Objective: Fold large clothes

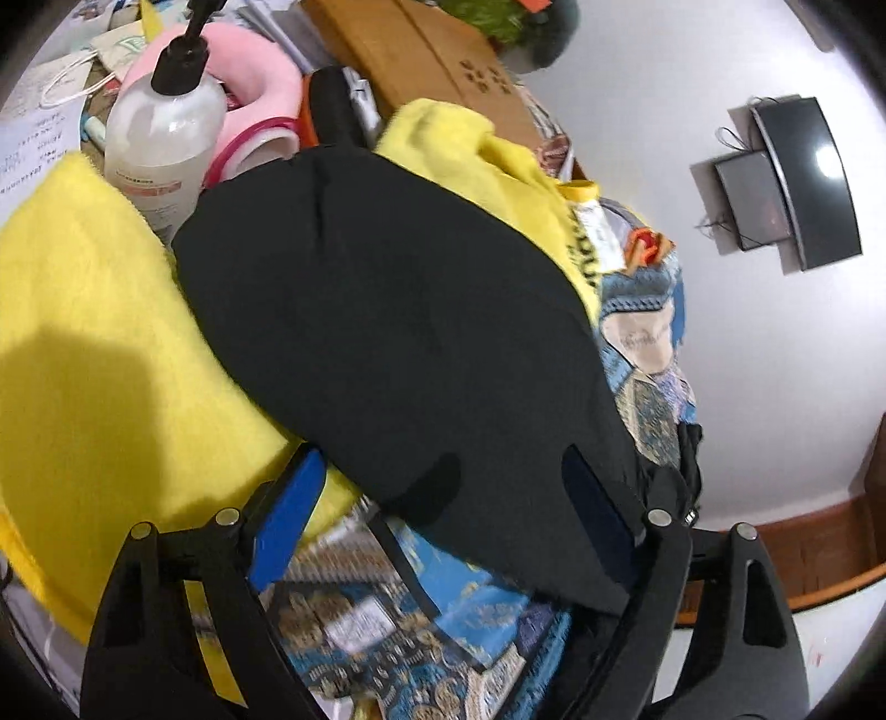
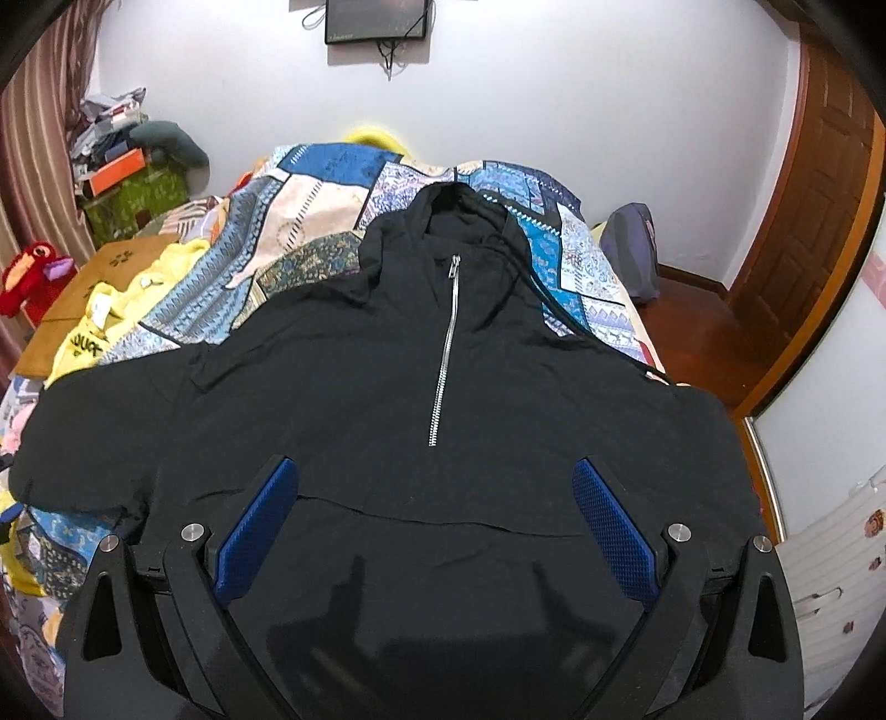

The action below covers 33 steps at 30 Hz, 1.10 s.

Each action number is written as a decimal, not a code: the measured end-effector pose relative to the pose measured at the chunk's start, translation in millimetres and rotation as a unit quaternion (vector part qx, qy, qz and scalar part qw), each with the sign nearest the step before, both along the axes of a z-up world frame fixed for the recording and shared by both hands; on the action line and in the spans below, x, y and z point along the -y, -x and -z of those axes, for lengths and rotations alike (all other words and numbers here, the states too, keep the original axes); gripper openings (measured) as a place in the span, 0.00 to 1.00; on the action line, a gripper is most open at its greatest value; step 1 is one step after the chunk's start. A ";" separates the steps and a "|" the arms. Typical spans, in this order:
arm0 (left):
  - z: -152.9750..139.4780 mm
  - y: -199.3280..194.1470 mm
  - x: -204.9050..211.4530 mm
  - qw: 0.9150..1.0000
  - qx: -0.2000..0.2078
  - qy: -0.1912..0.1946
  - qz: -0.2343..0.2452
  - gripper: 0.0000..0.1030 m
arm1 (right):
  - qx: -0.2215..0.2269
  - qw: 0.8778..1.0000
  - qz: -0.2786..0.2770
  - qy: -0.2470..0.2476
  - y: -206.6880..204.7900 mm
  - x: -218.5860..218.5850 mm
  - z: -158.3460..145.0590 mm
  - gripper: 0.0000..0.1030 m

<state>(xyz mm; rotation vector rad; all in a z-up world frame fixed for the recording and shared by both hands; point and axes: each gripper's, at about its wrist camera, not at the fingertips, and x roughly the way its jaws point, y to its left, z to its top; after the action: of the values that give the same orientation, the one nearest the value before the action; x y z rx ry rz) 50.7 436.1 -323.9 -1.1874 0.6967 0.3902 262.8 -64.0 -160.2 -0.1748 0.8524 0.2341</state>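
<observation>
A black half-zip hoodie (image 2: 443,343) lies face up, spread out on a blue patterned bedspread (image 2: 310,221), hood toward the far wall. My right gripper (image 2: 434,464) hovers over its lower front, open, both blue pads (image 2: 255,526) clear of the cloth. In the left wrist view one black sleeve (image 1: 398,310) of the hoodie lies across a yellow fleece cloth (image 1: 99,310) and the bedspread (image 1: 387,609). My left gripper (image 1: 443,459) stands wide around the sleeve's near edge, and its pads (image 1: 288,515) do not press the cloth.
A pump bottle (image 1: 160,127), a pink neck pillow (image 1: 249,72) and a cardboard box (image 1: 421,61) crowd the bedside beyond the sleeve. A yellow garment (image 2: 105,327) lies at the bed's left edge. A wooden door (image 2: 814,232) stands at the right, a screen (image 2: 376,19) on the wall.
</observation>
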 end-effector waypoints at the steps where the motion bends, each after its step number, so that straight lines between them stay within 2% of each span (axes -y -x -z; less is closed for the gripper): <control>1: 2.8 -2.4 -2.3 1.000 -0.005 -0.005 -0.008 0.84 | -0.003 1.000 0.000 0.003 -1.2 -1.2 1.3 0.96; 6: 8.5 -13.0 -5.6 0.998 -0.029 -0.040 -0.023 0.74 | -0.012 1.000 0.003 0.015 -5.7 -6.2 5.3 0.96; 8: 7.0 -19.2 -3.5 0.996 -0.057 -0.071 -0.023 0.55 | -0.014 1.000 0.004 0.018 -6.1 -5.6 5.0 0.96; 11: 0.0 -30.9 6.4 0.983 -0.113 -0.142 -0.006 0.39 | -0.013 1.000 0.003 0.020 -4.0 -4.4 3.2 0.96; 12: -6.3 -34.4 12.9 0.977 -0.128 -0.173 0.001 0.37 | -0.012 1.000 0.003 0.021 -3.2 -5.7 2.7 0.96; 13: -12.2 -36.7 18.6 0.970 -0.140 -0.200 0.006 0.30 | -0.010 1.000 0.001 0.023 -2.5 -4.4 1.2 0.96; 15: -25.3 -42.1 29.6 0.956 -0.157 -0.246 0.015 0.25 | -0.007 1.000 0.000 0.026 -1.0 -3.1 -1.8 0.96; 16: -31.5 -43.4 32.6 0.953 -0.161 -0.256 0.016 0.24 | -0.004 1.000 -0.002 0.026 -0.4 -2.0 -3.5 0.96; 24: -75.9 -40.7 34.9 0.956 -0.136 -0.261 -0.010 0.18 | 0.016 1.000 -0.003 0.012 4.5 14.3 -17.9 0.96; 25: -83.5 -39.6 37.8 0.956 -0.125 -0.264 -0.010 0.10 | 0.017 1.000 -0.002 0.008 4.8 17.3 -18.9 0.96; 26: -90.5 -39.8 43.0 0.956 -0.116 -0.270 -0.010 0.09 | 0.018 1.000 -0.002 0.005 5.4 19.4 -19.4 0.96; 33: -168.1 -77.0 87.7 0.940 -0.045 -0.339 0.023 0.05 | 0.022 1.000 -0.009 -0.015 8.2 36.7 -20.9 0.96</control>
<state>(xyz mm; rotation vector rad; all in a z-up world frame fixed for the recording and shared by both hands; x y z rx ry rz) 127.7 348.4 -155.8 -0.5005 0.5949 0.5908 254.6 -100.7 -139.4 -0.1589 0.8026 0.2583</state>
